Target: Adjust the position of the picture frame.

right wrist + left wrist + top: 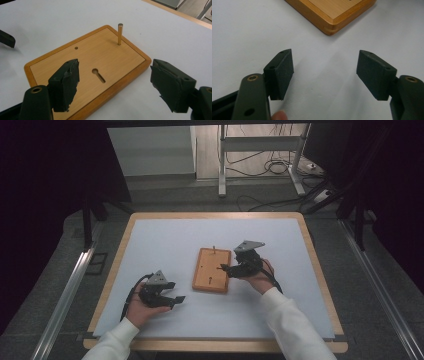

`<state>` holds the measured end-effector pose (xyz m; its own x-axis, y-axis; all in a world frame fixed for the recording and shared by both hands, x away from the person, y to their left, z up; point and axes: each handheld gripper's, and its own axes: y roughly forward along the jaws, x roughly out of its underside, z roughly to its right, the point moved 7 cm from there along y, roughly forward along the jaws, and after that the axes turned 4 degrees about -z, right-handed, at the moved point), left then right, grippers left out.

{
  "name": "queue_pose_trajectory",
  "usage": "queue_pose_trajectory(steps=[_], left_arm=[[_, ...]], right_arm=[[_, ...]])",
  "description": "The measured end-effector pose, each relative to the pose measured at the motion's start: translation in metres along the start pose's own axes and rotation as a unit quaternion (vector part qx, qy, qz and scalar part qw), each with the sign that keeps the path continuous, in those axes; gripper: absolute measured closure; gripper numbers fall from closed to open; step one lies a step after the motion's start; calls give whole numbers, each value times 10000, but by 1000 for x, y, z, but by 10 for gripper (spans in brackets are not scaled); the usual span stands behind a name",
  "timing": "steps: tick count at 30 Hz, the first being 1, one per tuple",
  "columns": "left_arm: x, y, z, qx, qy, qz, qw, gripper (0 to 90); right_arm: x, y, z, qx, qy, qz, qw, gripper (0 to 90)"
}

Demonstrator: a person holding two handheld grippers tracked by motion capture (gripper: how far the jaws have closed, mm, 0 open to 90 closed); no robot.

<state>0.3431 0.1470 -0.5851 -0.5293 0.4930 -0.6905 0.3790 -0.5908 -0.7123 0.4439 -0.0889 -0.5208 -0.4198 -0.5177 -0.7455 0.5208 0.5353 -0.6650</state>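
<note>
1. While both hands sit low over the tabletop, the wooden board lies flat near the middle of the white sheet, long side running away from the person.
2. Right gripper: at the board's right long edge, jaws pointing left across it. One jaw is over the board's surface, the other off its edge over the white sheet.
3. In the right gripper view the right gripper straddles the board's near long edge. Jaws released, nothing pinched between them; no earlier look to compare. Pads are not pressing on the wood.
4. Board details from that view: a keyhole slot near the centre, just ahead of the left-hand jaw; a small round hole farther off; a thin metal pin standing upright near the far edge, well clear of both jaws.
5. Left gripper: near the front-left of the tabletop, left of the board and apart from it, jaws pointing right.
6. In the left gripper view the left gripper has its jaws spread wide with bare white surface between them, holding nothing. A rounded corner of the board is ahead of the gap, not touching either jaw.
7. A fingertip shows at the bottom edge of that view.
8. Sleeves are white; cables trail back from each gripper toward the person.
</note>
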Motion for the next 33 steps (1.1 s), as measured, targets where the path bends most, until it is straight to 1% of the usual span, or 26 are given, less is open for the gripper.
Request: queue_pose_trajectory(steps=[4, 5, 6, 9, 13, 19, 25, 33], left_arm=[[0, 0, 0, 4, 0, 4, 10000, 296], [0, 0, 0, 4, 0, 4, 10000, 296], [0, 0, 0, 7, 2, 7, 10000, 296], [0, -1, 0, 16, 2, 14, 10000, 296], [0, 0, 0, 26, -7, 14, 10000, 296], [1, 0, 0, 12, -19, 1, 10000, 296], [1, 1, -1, 21, -28, -1, 10000, 296], [2, 1, -1, 20, 22, -18, 10000, 296]], right_arm=[[-5, 9, 0, -22, 13, -99, 9999, 240], [-5, 9, 0, -22, 13, -99, 9999, 240], [-7, 14, 1, -27, 6, -129, 9999, 248], [-10, 21, 2, -30, 27, -145, 9999, 266], [-13, 30, 4, -81, -5, -197, 9998, 309], [-18, 44, 10, -103, 31, -186, 9998, 346], [-22, 52, 14, -120, 64, -200, 9997, 385], [-24, 65, 16, -154, -70, -276, 9995, 430]])
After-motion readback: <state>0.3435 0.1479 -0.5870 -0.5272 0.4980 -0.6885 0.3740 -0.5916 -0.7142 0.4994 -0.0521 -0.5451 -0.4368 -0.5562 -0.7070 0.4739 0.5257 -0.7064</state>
